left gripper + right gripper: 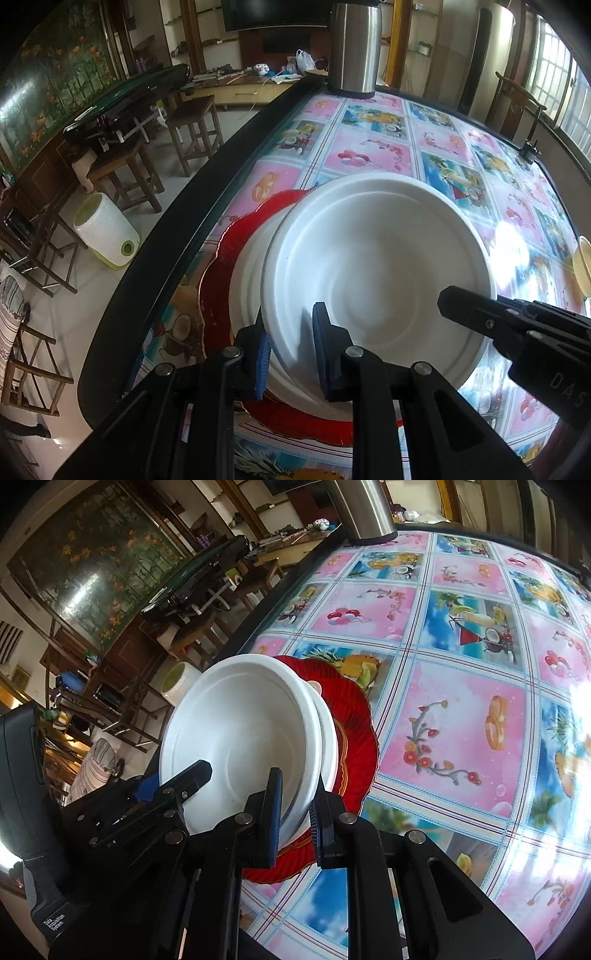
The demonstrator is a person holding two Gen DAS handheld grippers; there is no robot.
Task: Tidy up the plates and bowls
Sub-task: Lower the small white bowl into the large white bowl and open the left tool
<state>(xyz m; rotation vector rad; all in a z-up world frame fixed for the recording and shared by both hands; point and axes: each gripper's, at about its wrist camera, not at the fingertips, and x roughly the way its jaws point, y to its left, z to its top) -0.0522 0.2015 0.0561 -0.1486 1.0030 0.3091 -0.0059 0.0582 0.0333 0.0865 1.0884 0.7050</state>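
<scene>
Over the worktop's [373,147] left edge, both units pitch steeply down: left hand-held gripper [291,354] is clenched on the near-left rim of the top white bowl [376,266], right hand-held gripper [295,819] clenched on its opposite rim, one blue pad [275,812] inside, one outside. Bowl is plain matte white foam with a stepped rim, tilted and partly nested in a second white bowl [247,280]. That one sits on a scalloped red plate [354,746] with gold trim.

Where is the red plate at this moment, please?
The red plate lies on the table near its left edge in both views, beneath the white bowls both grippers hold.
</scene>
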